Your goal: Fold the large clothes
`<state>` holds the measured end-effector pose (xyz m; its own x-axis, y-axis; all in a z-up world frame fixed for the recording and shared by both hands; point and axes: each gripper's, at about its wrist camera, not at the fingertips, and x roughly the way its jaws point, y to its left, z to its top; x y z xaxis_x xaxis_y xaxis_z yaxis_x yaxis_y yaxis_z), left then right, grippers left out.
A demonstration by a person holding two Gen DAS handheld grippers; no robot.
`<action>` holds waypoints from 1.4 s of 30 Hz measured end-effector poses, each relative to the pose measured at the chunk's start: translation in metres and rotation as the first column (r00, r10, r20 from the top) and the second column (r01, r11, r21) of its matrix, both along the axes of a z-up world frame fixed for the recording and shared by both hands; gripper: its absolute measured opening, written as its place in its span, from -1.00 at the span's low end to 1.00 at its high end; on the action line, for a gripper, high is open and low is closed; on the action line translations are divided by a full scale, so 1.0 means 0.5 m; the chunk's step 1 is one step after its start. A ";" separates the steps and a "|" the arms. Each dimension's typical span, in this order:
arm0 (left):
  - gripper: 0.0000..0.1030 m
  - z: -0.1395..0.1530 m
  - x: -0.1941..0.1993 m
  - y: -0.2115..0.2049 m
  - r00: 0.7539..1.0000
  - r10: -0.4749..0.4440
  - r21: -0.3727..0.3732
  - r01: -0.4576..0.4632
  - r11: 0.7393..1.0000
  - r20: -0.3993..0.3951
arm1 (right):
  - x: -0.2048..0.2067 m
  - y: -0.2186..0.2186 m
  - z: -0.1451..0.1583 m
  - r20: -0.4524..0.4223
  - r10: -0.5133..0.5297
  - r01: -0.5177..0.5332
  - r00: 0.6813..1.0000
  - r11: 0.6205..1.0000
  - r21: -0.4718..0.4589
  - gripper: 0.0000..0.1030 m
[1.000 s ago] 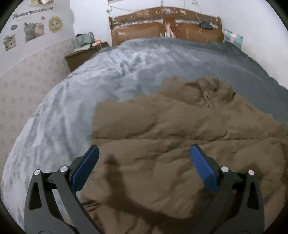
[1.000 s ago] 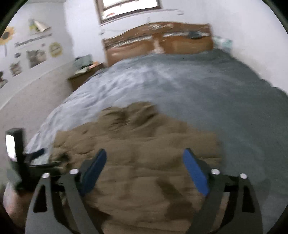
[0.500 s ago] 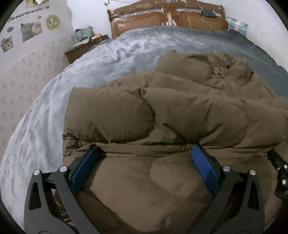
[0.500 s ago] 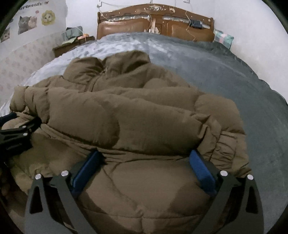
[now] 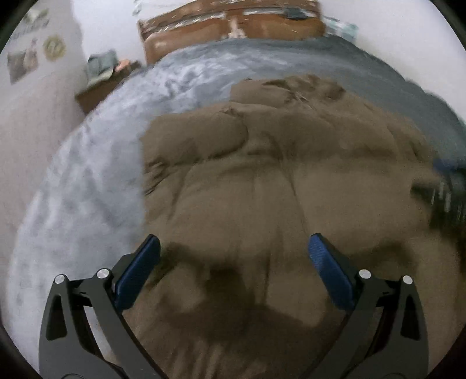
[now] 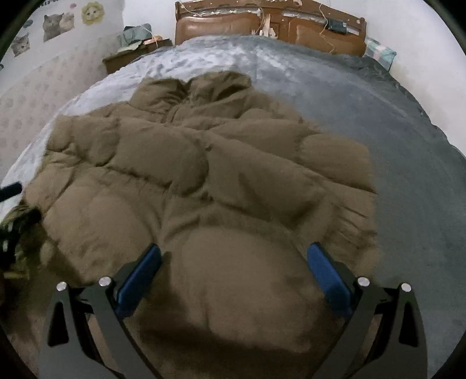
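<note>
A grey blanket is covering the bed, with a wooden headboard and a cluttered nightstand sitting at the far side. The brown puffer jacket is lying spread on the near half. The right tool and left tool are both gaping wide over its near edge, gripping nothing.

A home bedroom: a wide bed with a grey blanket, a wooden headboard, a cluttered nightstand, and cat stickers on the wall.
</note>
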<state>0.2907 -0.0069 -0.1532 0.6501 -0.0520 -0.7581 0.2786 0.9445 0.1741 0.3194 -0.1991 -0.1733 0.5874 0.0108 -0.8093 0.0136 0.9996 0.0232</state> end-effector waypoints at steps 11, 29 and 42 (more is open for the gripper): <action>0.94 0.111 -0.300 0.242 0.994 0.094 -0.031 -0.092 0.995 0.063 | -0.261 -0.098 0.120 -0.034 -0.001 0.004 0.999 0.997 0.078 0.96; 0.94 0.076 -0.372 0.329 0.964 0.201 -0.159 -0.229 0.960 -0.175 | -0.495 -0.210 0.092 -0.224 -0.145 0.179 0.964 0.974 0.142 0.96; 0.91 -0.017 -0.354 0.262 0.917 0.086 -0.126 -0.146 0.981 -0.389 | -0.488 -0.206 0.030 -0.367 -0.077 0.176 0.927 0.954 0.243 0.90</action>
